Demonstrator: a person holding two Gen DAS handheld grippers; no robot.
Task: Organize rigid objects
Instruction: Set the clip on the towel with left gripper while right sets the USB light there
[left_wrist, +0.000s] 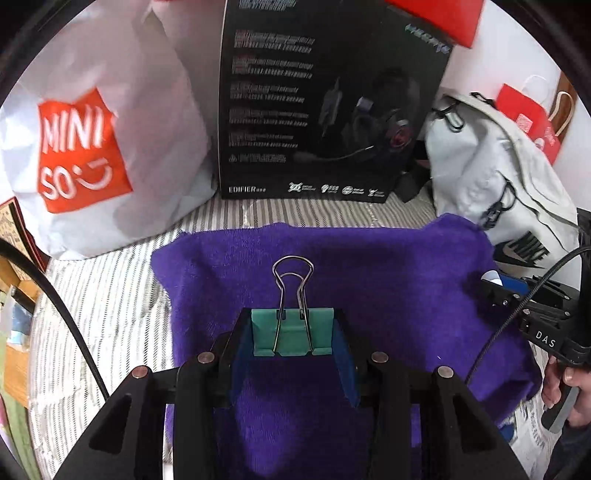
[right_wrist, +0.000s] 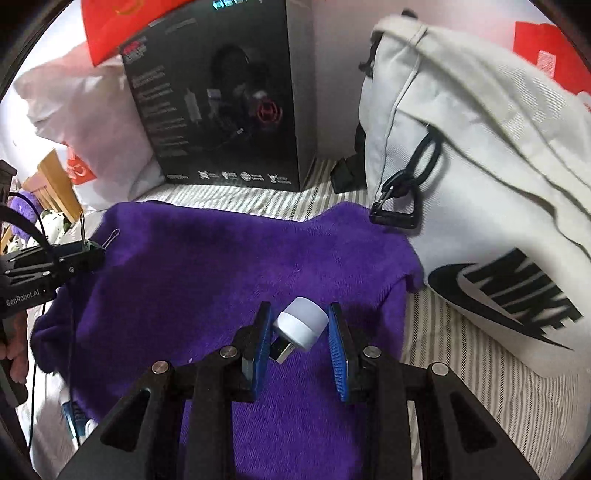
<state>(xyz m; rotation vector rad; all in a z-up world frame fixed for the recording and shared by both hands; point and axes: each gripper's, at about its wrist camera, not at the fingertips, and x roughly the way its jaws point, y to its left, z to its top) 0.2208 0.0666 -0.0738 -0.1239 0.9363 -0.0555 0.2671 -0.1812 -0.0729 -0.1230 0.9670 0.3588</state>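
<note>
Between left tool (left_wrist: 293, 334) fingers: green binder clip (left_wrist: 291, 332), clamped | between right tool (right_wrist: 300, 332) fingers: white USB lamp (right_wrist: 302, 323), grip uncertain | both over purple towel (right_wrist: 221, 266) | judged: neither placed yet.

Green binder clip (left_wrist: 293, 332) with wire handles raised; white USB lamp (right_wrist: 301, 326) tilted, plug down

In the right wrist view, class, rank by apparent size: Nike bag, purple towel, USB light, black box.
1. Purple towel and Nike bag: too alike to rank.
2. Black box, though it stands farther back.
3. USB light, smallest despite being nearest.
</note>
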